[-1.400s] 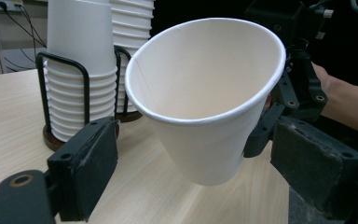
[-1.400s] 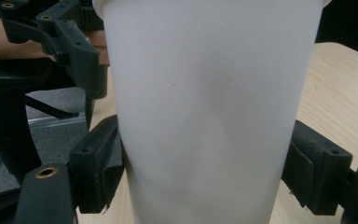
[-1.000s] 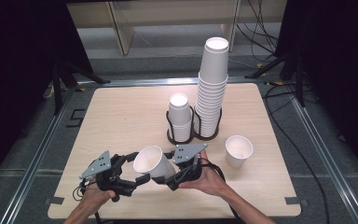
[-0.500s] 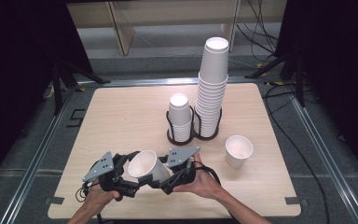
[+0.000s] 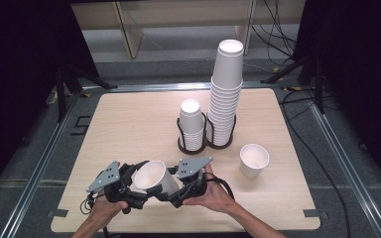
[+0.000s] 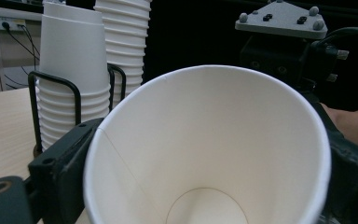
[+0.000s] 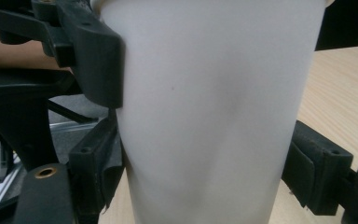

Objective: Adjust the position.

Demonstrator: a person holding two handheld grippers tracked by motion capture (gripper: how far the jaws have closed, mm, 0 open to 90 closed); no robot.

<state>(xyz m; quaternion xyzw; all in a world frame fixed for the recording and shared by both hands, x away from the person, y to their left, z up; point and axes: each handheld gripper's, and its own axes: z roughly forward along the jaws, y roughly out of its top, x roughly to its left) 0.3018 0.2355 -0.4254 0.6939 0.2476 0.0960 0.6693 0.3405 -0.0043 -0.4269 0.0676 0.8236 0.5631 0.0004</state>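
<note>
Paper cup held between both tongs at the near edge of the desk

A white paper cup point(image 5: 151, 177) lies tilted, mouth up and to the left, above the pale wooden desk point(image 5: 129, 119), well in front of the black wire holder point(image 5: 206, 141). The left tongs point(image 5: 131, 191) meet the cup at its rim side and their jaws have just been closing; the right tongs point(image 5: 176, 193) meet its lower body. Inside the holder, a short stack of cups point(image 5: 191, 124) stands left of a tall stack of cups point(image 5: 224, 91). A single cup point(image 5: 254, 160) stands upright to the holder's right, a little nearer the person.
</note>
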